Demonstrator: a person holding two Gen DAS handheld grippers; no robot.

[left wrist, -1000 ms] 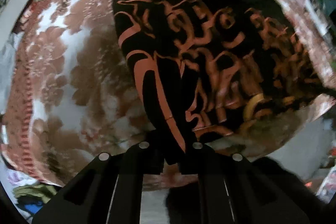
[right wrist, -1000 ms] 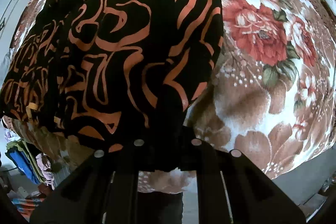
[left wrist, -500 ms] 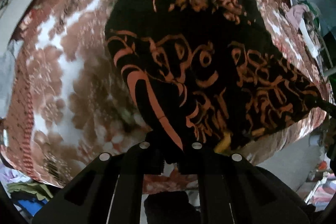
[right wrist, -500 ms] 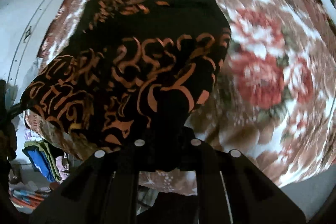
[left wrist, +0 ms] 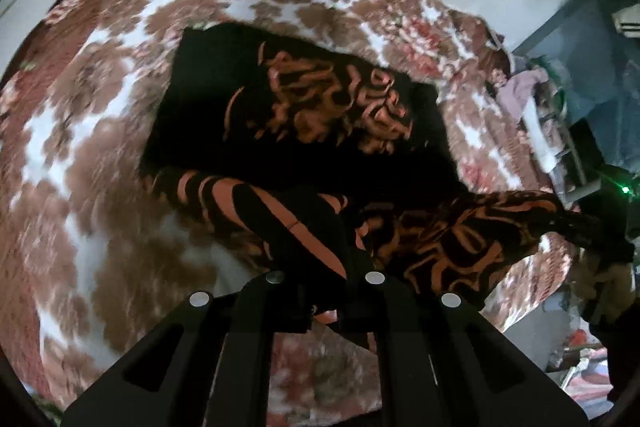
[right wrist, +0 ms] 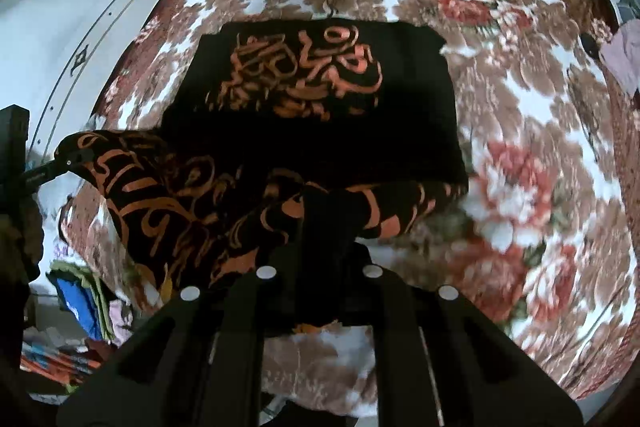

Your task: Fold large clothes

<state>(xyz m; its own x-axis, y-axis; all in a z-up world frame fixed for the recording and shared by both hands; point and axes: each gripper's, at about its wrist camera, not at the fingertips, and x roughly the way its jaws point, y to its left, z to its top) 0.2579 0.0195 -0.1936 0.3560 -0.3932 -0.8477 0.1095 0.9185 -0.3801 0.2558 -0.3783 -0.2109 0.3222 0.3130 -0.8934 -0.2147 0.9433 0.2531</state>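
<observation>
Left gripper and right gripper each clamped tight on a near corner of black-and-orange garment; near hem raised off floral blanket, likely for folding onto the far half, which lies flat.

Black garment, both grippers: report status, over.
Left gripper and right gripper both shut on the black garment. Near edge lifted off the floral blanket, far half lying flat. Nothing in the way.
</observation>
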